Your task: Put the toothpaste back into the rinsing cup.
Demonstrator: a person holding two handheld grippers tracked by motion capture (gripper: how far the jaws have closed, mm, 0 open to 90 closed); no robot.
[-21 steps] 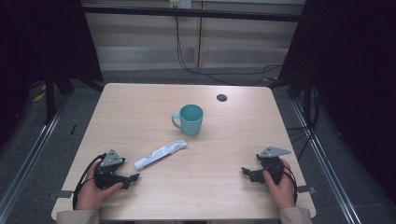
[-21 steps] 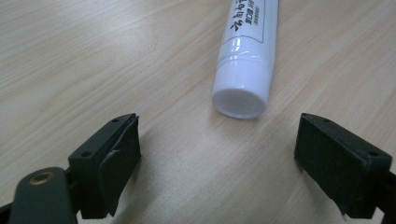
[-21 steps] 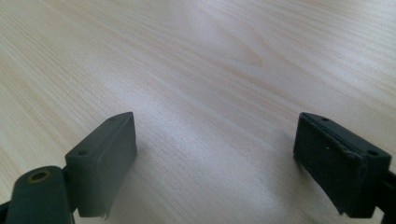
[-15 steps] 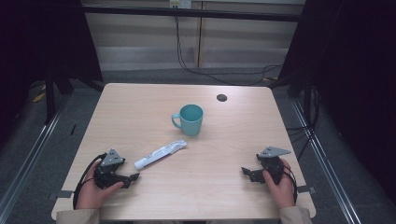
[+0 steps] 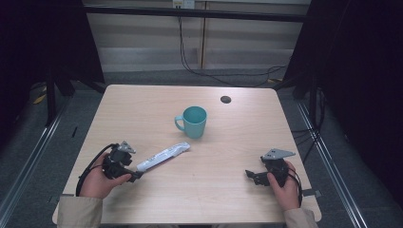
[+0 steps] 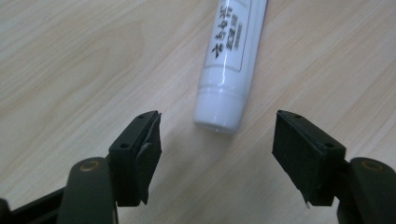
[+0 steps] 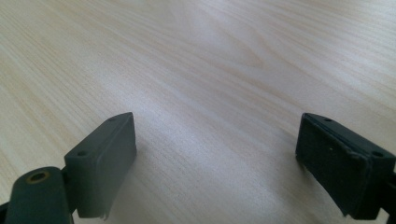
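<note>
Now your left gripper [image 6: 217, 140] sits spread, the white tube [image 6: 231, 60] at upper centre, untouched. Your right gripper [image 7: 215, 163] gapes over bare table [image 7: 201, 56].

The mug [image 5: 193, 121] stood mid-table [image 5: 228, 142]. The tube [image 5: 163, 156] lay just before it, leftward; the left gripper [image 5: 135, 175] sat beyond the tube's near end, the right gripper [image 5: 249, 174] well rightward.

One tube [image 5: 163, 156], one mug [image 5: 192, 122], two tools, one table [image 5: 228, 190].
</note>
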